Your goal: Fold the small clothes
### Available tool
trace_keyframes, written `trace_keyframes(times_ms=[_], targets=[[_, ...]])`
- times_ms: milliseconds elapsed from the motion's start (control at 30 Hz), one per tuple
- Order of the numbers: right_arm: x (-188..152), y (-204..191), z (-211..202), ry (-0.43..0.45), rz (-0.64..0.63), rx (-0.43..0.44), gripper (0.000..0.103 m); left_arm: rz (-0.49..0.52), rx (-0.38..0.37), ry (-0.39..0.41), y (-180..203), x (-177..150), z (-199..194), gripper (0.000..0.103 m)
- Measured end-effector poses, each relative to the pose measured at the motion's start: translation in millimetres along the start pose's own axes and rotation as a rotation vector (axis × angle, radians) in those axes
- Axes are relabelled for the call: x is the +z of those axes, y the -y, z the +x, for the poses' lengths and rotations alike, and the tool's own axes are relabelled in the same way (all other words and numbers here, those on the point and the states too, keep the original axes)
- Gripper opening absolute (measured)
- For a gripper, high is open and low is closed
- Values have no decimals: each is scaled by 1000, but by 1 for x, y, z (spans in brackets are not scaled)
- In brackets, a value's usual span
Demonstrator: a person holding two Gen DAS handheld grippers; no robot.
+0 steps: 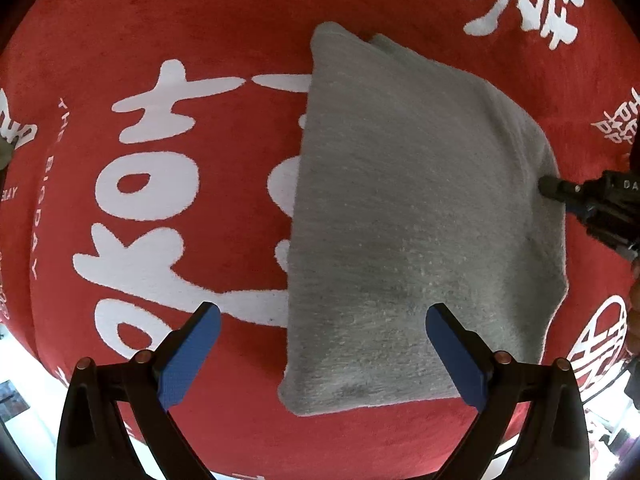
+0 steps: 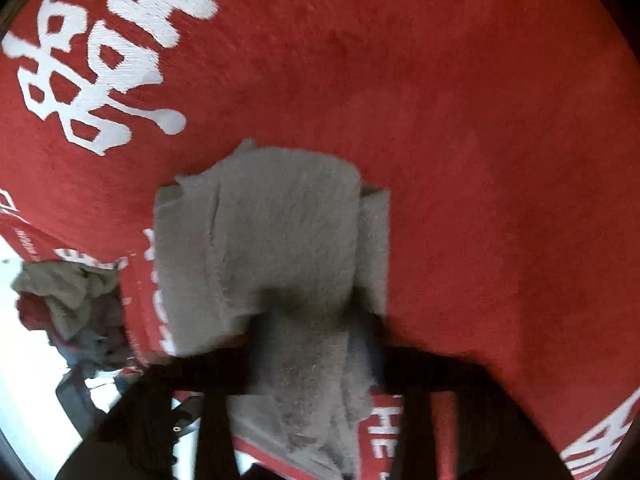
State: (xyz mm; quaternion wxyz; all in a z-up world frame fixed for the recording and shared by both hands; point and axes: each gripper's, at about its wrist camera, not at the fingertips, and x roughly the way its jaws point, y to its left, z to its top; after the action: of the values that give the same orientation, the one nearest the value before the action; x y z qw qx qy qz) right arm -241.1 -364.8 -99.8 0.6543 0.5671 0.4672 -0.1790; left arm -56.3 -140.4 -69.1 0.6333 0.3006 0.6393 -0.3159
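So the grey cloth (image 1: 416, 216) is already folded into a thick pad, lying right of centre on the red blanket (image 1: 224, 32) with white lettering. The left tongs (image 1: 320, 350) hang spread over its near edge, touching nothing. The right tongs (image 2: 304, 344) look pinched on the cloth's edge at bottom centre, though that view is blurry. Probably one more fold left. No bins or baskets; just a heap of clothes (image 2: 68, 300) at the left edge, waiting its turn.

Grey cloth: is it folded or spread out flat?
Folded. The grey cloth shows stacked layers at its top edge.
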Motion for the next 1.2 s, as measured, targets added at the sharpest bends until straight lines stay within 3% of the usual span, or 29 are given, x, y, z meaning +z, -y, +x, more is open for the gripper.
trace_keyframes(times_ms=[200,333,567,1200], targets=[[-3,8,7,-6,-65,-77,8,9,21,-24,8,-1,11,103],[-6,10,5,-4,-43,-59,11,19,28,-25,11,-2,11,103],[-20,17,-16,0,-27,-63,49,26,29,-33,16,2,11,103],[-35,31,-17,-16,23,-23,53,52,31,-35,36,16,14,103]])
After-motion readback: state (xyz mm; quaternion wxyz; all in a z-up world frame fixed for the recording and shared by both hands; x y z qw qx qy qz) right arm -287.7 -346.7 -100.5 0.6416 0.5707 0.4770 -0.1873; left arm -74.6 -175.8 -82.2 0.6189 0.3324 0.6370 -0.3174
